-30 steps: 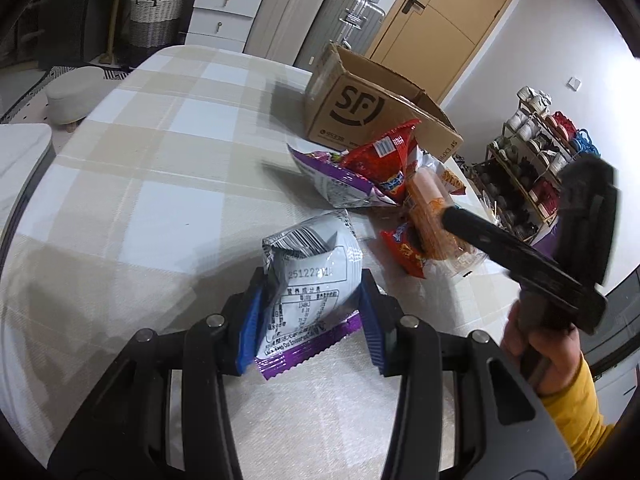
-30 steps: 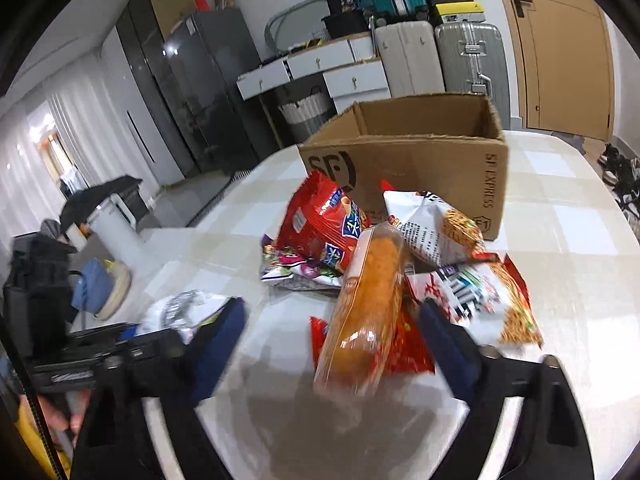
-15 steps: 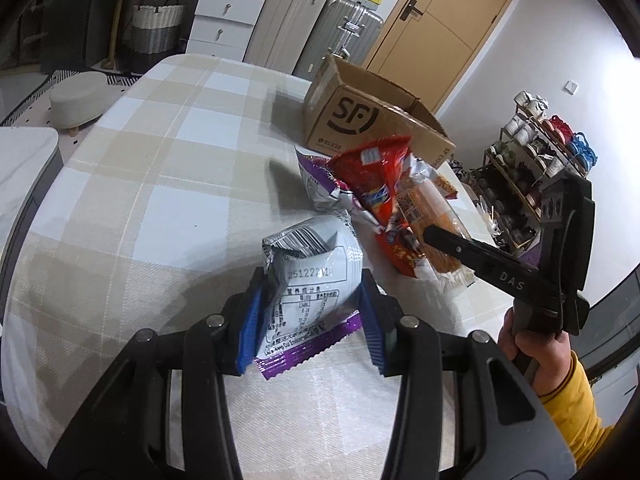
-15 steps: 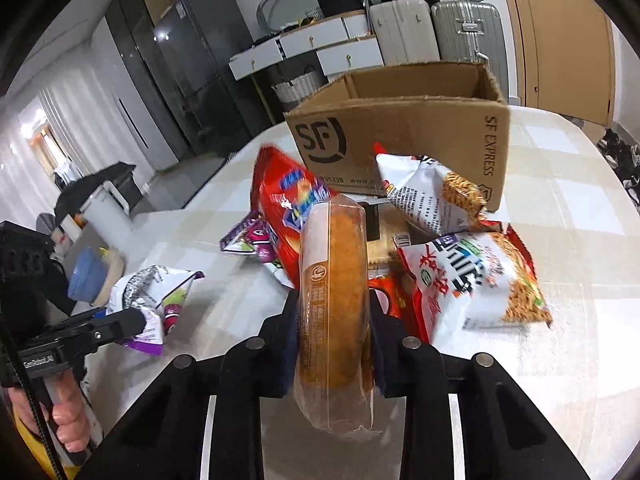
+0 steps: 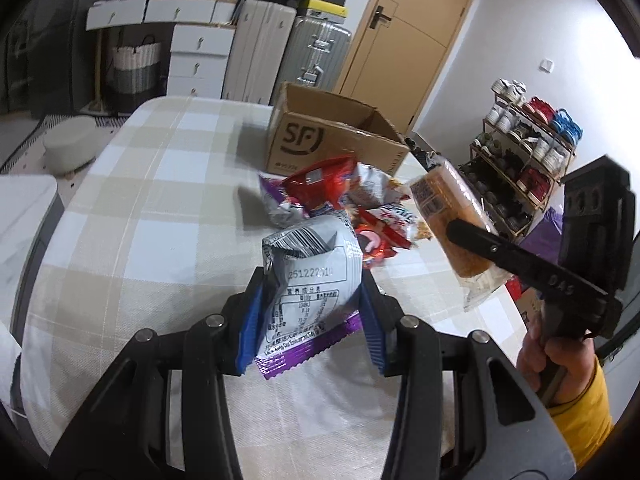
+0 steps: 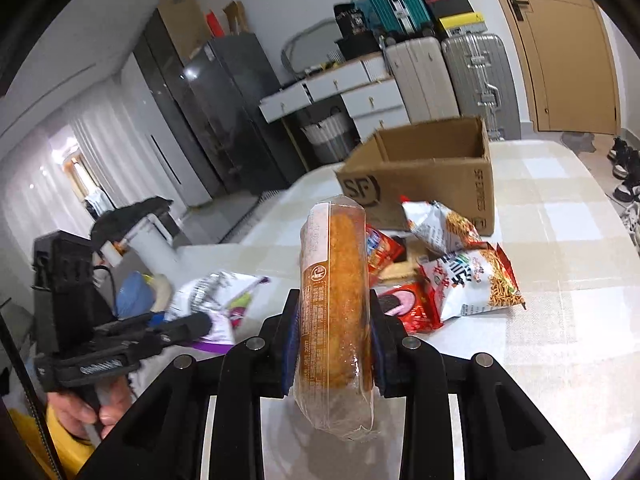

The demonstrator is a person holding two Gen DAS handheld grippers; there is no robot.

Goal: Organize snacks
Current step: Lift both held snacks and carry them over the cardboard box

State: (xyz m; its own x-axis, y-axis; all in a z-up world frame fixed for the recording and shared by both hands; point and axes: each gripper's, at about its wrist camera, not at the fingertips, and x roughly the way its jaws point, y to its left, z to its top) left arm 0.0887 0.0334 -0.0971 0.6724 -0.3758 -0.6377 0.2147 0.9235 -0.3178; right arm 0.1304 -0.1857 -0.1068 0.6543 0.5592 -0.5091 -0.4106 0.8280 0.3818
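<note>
— Checked beige-and-white cloth covers the table (image 5: pixel 132 208), and I take the cardboard box (image 5: pixel 320 140) on it as my landmark. Behind the box stand suitcases (image 5: pixel 288 52), white drawers (image 5: pixel 196 56) and a wooden door (image 5: pixel 412 24). What do your views give you?

— From my left wrist camera I see a shoe rack (image 5: pixel 524 148) to the right of the box; the right wrist camera misses it. That one shows a dark fridge (image 6: pixel 224 112) and pale curtains (image 6: pixel 52 168) far left of the box instead, and also the box's open, bare inside.

— And the grippers?

— My left gripper (image 5: pixel 310 304) is clamped on a silver-and-purple snack bag (image 5: pixel 310 276), held above the cloth on the near side of the box. My right gripper (image 6: pixel 332 344) is closed tight on a clear-wrapped bread roll (image 6: pixel 334 300), standing on end between the pads. A hand (image 5: pixel 556 364) with a yellow sleeve (image 5: pixel 580 424) grips its handle.

— The rest of the snacks?

— A pile (image 6: pixel 444 272) of red and white packets lies on the cloth, touching the box's front face.

— What has changed?

— A second ago the right jaws stood wide around the roll as it lay on the pile; now they pinch it, and it is lifted clear, nearer the box. The left bag has risen too, its grip unchanged.
</note>
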